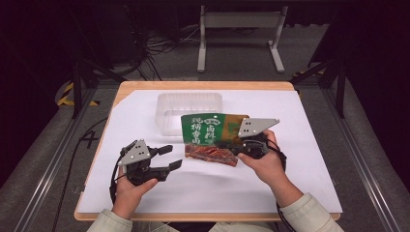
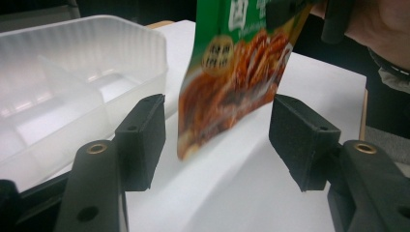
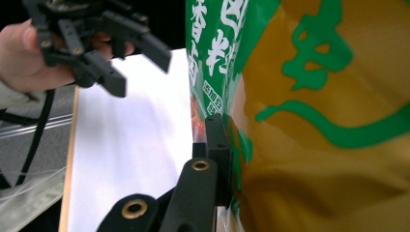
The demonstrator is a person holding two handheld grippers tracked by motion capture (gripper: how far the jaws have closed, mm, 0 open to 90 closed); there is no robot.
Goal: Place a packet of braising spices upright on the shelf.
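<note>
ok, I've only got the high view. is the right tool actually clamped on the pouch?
Observer: Yes. In the right gripper view the right tool is shut on the pouch at its edge.
Operator: left tool touching it?
Observer: No. In the left gripper view the left tool is open. The pouch's lower corner hangs in line with the gap and touches neither pad.
Operator: tray empty?
Observer: The tray looks empty as far as it shows, and it has a divider inside.
</note>
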